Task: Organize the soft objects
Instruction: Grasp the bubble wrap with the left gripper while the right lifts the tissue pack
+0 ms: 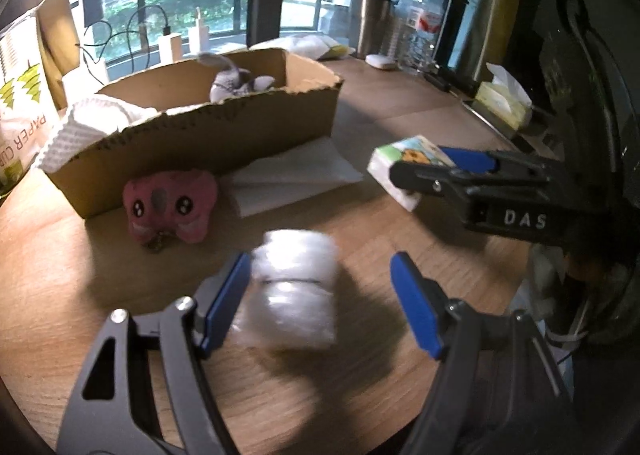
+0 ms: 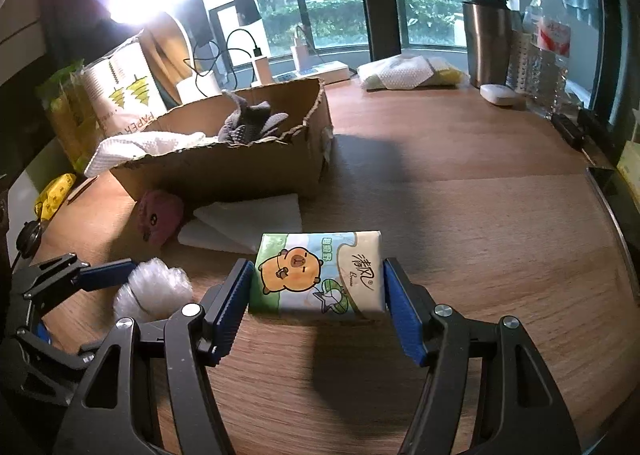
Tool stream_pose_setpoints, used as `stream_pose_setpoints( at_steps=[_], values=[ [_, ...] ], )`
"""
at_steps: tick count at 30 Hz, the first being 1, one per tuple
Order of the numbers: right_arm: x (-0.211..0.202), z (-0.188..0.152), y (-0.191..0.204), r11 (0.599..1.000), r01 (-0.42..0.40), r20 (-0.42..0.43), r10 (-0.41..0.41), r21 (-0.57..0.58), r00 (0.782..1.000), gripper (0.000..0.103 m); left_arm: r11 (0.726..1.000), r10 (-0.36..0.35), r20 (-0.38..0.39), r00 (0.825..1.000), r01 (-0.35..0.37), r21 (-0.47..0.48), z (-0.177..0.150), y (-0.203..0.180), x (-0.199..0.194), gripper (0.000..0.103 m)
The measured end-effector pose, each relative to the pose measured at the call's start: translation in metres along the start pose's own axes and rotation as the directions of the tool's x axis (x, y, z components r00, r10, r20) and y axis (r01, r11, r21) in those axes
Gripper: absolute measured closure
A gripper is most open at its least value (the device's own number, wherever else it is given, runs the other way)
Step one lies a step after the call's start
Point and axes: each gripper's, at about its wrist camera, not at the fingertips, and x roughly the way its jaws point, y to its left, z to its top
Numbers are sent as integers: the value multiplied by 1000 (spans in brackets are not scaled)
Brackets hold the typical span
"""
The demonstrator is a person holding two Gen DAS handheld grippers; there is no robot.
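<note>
1. The right tool (image 2: 318, 291) has its two blue pads on the short ends of the tissue pack (image 2: 320, 275), its long axis running pad to pad; it looks clamped, though I can't tell how firmly.
2. The left tool (image 1: 320, 295) is spread open around the plastic bag wad (image 1: 294, 291), one pad touching, the other well clear.
3. Both items sit on the tabletop (image 2: 460, 215) in front of the cardboard box (image 2: 224, 167).
4. The pink plush toy (image 1: 170, 207) leans against the box's front, nearer the left tool.

Blurred plastic bundle (image 1: 294, 287), contents unreadable
</note>
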Motion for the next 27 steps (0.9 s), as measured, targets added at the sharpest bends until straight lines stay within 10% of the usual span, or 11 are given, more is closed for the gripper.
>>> stream_pose_setpoints(
  at_steps=[7,27],
  values=[
    [-1,5,14,999,-8,0,8,-37,1000,35,1000,-30,-42,999,30,6,-8,7,6,57],
    [8,33,118,965,-51,-6,51,-257,999,35,980,-1,213,977,43,-194,-18,114,-70,60]
  ],
)
